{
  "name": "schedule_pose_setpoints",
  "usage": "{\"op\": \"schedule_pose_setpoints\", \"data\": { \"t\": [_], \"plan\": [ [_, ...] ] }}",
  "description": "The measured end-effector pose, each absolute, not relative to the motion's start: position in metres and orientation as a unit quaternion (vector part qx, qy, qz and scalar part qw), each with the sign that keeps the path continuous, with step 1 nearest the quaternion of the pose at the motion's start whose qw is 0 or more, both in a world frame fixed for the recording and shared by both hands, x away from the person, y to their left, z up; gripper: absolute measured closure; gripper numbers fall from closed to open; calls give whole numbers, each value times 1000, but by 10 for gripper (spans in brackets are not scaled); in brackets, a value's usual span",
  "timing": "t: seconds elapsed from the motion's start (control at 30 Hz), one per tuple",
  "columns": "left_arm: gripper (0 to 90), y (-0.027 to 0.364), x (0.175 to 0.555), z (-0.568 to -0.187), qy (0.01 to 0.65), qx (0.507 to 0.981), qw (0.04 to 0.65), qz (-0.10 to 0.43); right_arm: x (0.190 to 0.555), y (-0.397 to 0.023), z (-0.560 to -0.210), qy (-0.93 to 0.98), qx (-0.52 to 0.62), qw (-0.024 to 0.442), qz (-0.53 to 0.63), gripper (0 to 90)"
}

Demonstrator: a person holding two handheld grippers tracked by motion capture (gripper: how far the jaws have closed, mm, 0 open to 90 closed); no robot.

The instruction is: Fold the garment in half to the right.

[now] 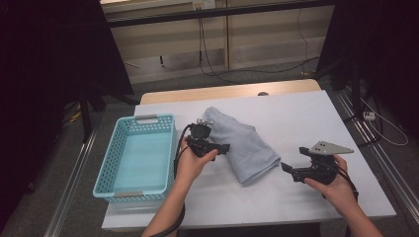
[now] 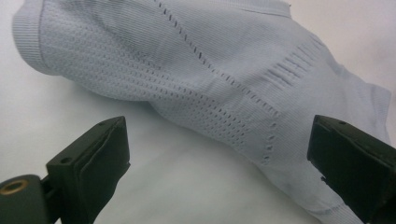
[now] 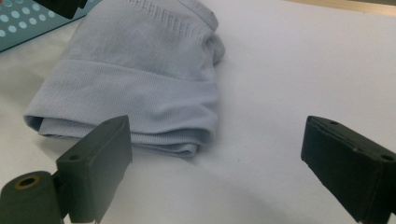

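Note:
A folded pale blue-grey knit garment (image 1: 247, 143) lies in the middle of the white table (image 1: 301, 113). My left gripper (image 1: 223, 147) sits at the garment's left edge, held in a hand, pointing right. Seen along its own jaws, the left gripper (image 2: 217, 128) is open, with the ribbed garment (image 2: 210, 70) just ahead and its right jaw over the fabric's edge. My right gripper (image 1: 292, 159) rests to the right of the garment's near end, pointing left. Up close the right gripper (image 3: 217, 126) stands open and empty, a short way from the folded end of the garment (image 3: 140, 79).
A teal perforated basket (image 1: 148, 119) stands empty at the table's left side; its wall (image 3: 14, 23) shows beyond the garment. Black stands and cables are on the floor around the table. White tabletop stretches right of the garment.

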State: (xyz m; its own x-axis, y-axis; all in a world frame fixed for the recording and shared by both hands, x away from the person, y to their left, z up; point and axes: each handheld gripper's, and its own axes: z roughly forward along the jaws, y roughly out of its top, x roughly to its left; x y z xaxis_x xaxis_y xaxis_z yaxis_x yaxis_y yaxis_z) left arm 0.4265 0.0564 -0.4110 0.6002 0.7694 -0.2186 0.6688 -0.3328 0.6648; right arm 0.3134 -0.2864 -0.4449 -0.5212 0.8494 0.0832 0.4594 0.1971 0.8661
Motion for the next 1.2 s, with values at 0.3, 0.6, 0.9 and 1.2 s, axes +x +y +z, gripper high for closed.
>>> {"op": "schedule_pose_setpoints", "data": {
  "t": [0.3,0.6,0.9,1.2],
  "plan": [
    [55,49,426,-420,448,812,372,49,313,-289,-445,740,444,215,458,86],
    [55,42,423,-423,453,805,381,26,314,-287,-446,740,442,211,461,86],
    [41,37,423,-431,460,803,378,20,314,-287,-447,741,444,211,458,86],
    [39,33,420,-434,458,804,378,18,314,-285,-447,742,441,211,459,88]
  ]
}}
